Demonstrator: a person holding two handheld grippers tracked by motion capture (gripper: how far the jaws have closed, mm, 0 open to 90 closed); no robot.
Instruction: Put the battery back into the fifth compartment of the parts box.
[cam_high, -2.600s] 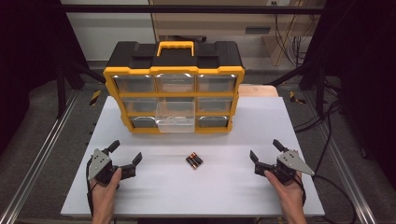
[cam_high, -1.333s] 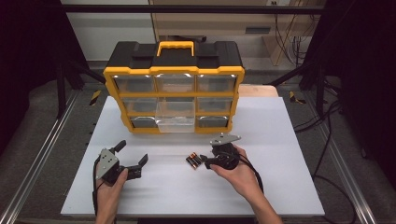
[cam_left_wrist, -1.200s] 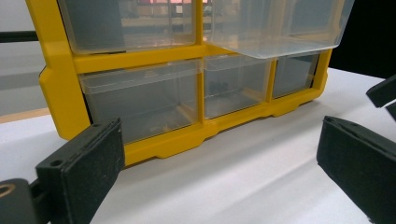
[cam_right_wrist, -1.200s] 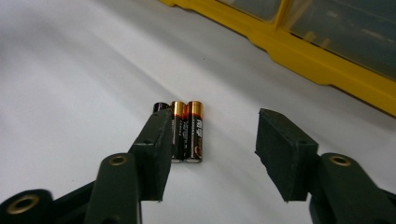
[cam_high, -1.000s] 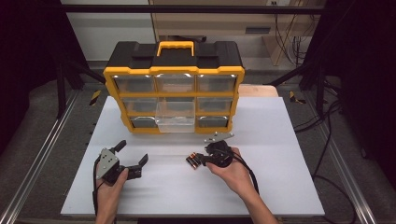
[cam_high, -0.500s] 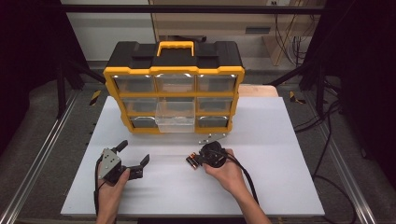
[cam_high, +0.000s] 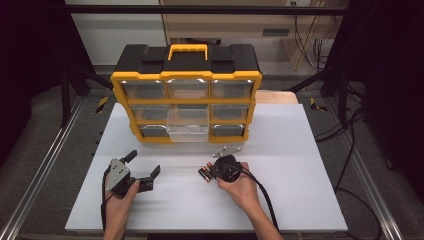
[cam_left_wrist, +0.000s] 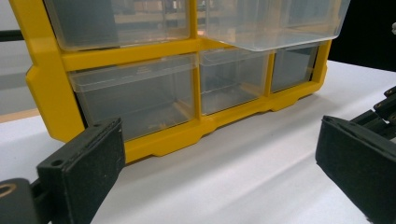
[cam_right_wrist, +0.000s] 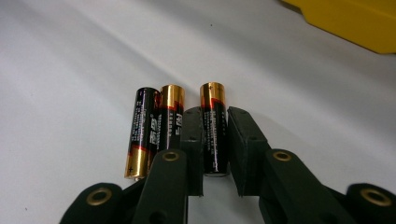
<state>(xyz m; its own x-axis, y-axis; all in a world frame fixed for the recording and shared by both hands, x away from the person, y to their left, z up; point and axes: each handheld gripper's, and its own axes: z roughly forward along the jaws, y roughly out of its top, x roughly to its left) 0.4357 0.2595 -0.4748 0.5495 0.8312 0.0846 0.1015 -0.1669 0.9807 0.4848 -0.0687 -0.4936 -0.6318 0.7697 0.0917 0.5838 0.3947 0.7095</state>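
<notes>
Mid-counter toward its near edge, right claw (cam_right_wrist: 215, 140) pinches one battery (cam_right_wrist: 214, 126) across its body; smooth, rigid, light, may roll. Left claw (cam_high: 142, 170) wide, idle.

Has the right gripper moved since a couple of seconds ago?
Yes. The right gripper has come in from the table's right side toward the middle, in front of the yellow organizer, and its jaws now sit around one battery.

White table (cam_high: 310, 150) carries yellow drawer organizer (cam_high: 186, 100) at far edge, ahead of both claws. Three batteries (cam_right_wrist: 175, 128) lie betw. & just left of right claw's (cam_right_wrist: 215, 140) jaws.
</notes>
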